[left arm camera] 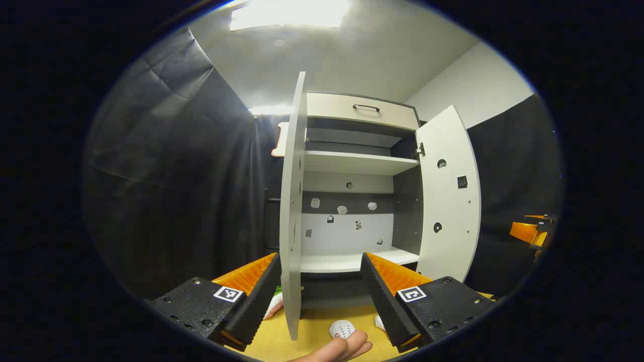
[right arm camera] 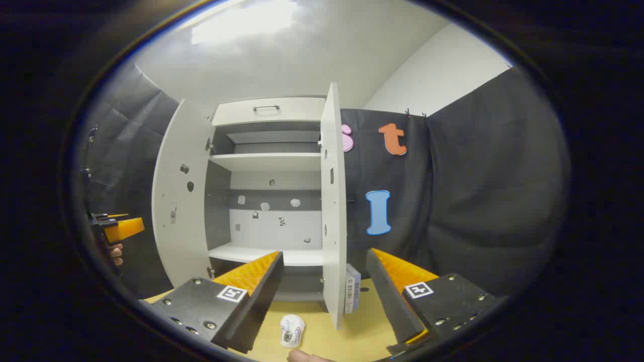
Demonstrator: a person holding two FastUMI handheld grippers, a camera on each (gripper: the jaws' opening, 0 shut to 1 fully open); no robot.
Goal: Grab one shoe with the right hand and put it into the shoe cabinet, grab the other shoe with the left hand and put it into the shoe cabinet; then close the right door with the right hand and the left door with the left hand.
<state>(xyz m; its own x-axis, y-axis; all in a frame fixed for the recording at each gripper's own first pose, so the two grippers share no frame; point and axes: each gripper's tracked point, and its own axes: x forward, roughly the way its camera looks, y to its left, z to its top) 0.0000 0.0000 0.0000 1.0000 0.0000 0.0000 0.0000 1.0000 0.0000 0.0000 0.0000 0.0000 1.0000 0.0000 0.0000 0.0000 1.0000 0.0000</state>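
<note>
The white shoe cabinet (left arm camera: 352, 163) stands ahead with both doors swung out; its lower shelf (left arm camera: 347, 261) is bare. In the left gripper view a white shoe (left arm camera: 342, 329) lies on the yellow wooden surface below the cabinet, and a second white shoe (left arm camera: 380, 322) peeks out beside my finger. My left gripper (left arm camera: 319, 255) is open and holds nothing. In the right gripper view one white shoe (right arm camera: 292, 331) lies low, in front of the cabinet (right arm camera: 266, 161). My right gripper (right arm camera: 326, 251) is open too, above that shoe and apart from it.
The left door (left arm camera: 292, 201) stands edge-on between my left fingers; the right door (left arm camera: 448, 196) angles outward. A thin box (right arm camera: 352, 294) leans by the right door (right arm camera: 332, 201). The other gripper (left arm camera: 528, 232) shows far right. A fingertip (left arm camera: 337, 349) is at the bottom edge.
</note>
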